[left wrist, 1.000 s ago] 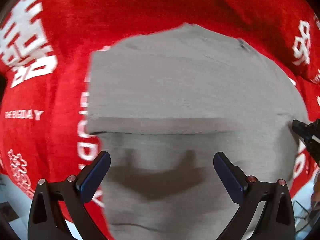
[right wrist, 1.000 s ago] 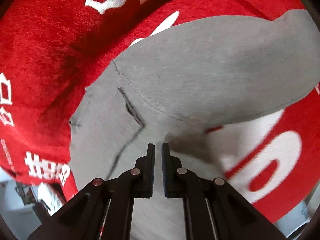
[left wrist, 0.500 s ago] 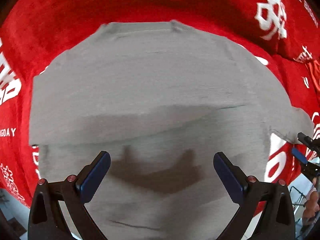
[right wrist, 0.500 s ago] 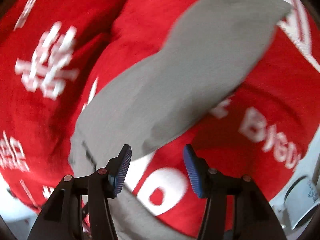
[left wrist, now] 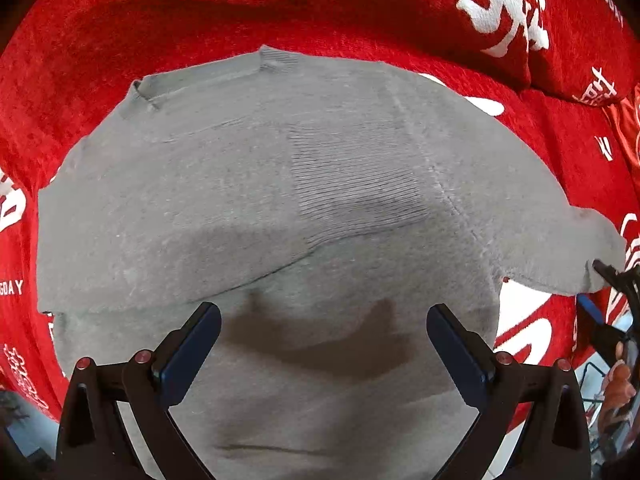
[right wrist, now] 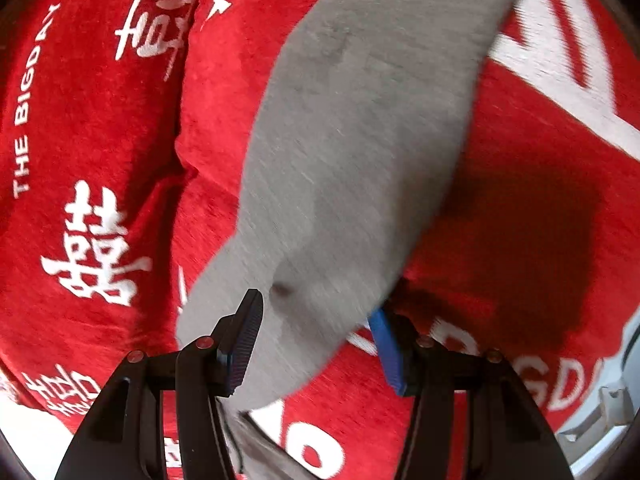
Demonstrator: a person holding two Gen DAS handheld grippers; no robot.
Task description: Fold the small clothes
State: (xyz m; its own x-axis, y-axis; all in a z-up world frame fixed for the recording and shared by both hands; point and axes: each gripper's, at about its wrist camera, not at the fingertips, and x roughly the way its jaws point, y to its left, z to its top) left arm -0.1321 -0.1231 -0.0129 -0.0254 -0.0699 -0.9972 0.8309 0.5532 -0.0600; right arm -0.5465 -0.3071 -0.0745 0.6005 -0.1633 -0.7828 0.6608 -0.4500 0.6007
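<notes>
Both grippers gape empty: left gripper (left wrist: 323,344) sees the sweater's (left wrist: 248,200) collar, right gripper (right wrist: 316,340) only a sleeve.

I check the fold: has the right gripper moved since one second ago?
Yes. The right gripper opened and slid along the grey garment toward the sleeve's end.

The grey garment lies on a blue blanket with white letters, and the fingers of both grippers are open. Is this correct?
Not quite: the blanket is red, not blue, as both wrist views show. The rest holds: the grey garment lies on it, and the left gripper and right gripper have open fingers.
</notes>
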